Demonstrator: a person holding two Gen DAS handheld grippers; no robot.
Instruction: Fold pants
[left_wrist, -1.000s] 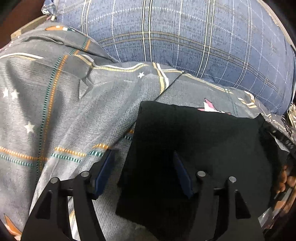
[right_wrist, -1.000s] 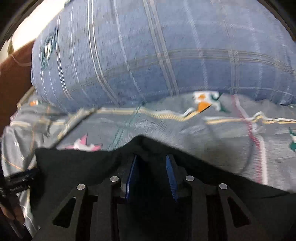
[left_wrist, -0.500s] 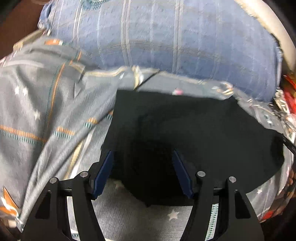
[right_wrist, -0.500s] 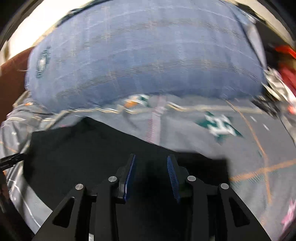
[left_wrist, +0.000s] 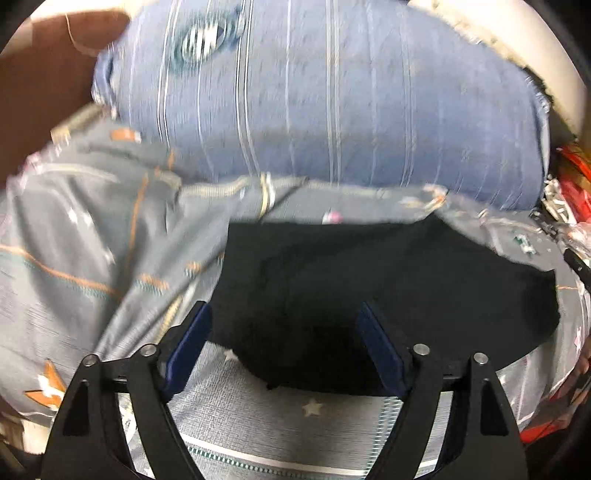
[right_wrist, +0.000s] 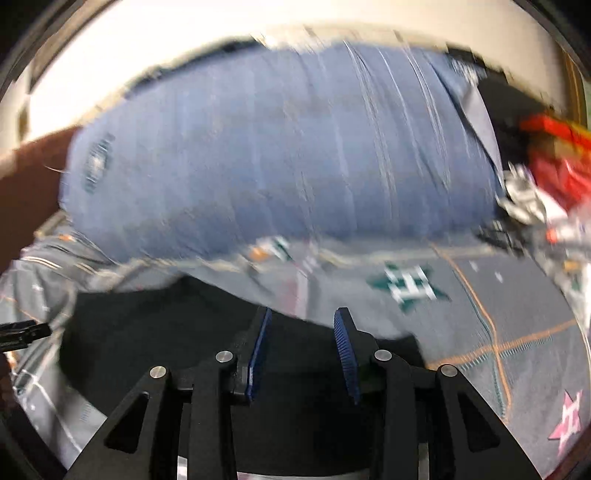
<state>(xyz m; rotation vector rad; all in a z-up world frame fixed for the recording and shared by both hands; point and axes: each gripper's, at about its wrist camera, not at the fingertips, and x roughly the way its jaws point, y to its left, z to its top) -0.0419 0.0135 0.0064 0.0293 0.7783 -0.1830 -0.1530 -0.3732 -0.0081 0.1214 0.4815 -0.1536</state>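
The pants (left_wrist: 388, 288) lie as a dark, folded slab on the grey patterned sheet (left_wrist: 74, 258), just near of the blue plaid pillow (left_wrist: 332, 103). In the left wrist view the slab fills the centre and right of the bed surface; its left edge runs straight, and its near edge curves back toward the camera.

Left gripper (left_wrist: 284, 328): jaws stand wide apart and have just been opening. The blue pads (left_wrist: 188, 343) sit on either side of the near left part of the pants without pressing on the cloth. The near edge of the pants lies between the fingers, and bare sheet with a star print shows below it.

Right gripper (right_wrist: 301, 339): jaws stand partly apart and have just been opening. A clear gap shows between the two pads (right_wrist: 256, 354). Dark cloth lies under and between the fingers, but whether either pad touches it cannot be told, as the view is blurred.

In the right wrist view the pants (right_wrist: 155, 332) extend to the left of the gripper. Red and white clutter (right_wrist: 554, 177) lies at the far right, beside the pillow (right_wrist: 277, 155).
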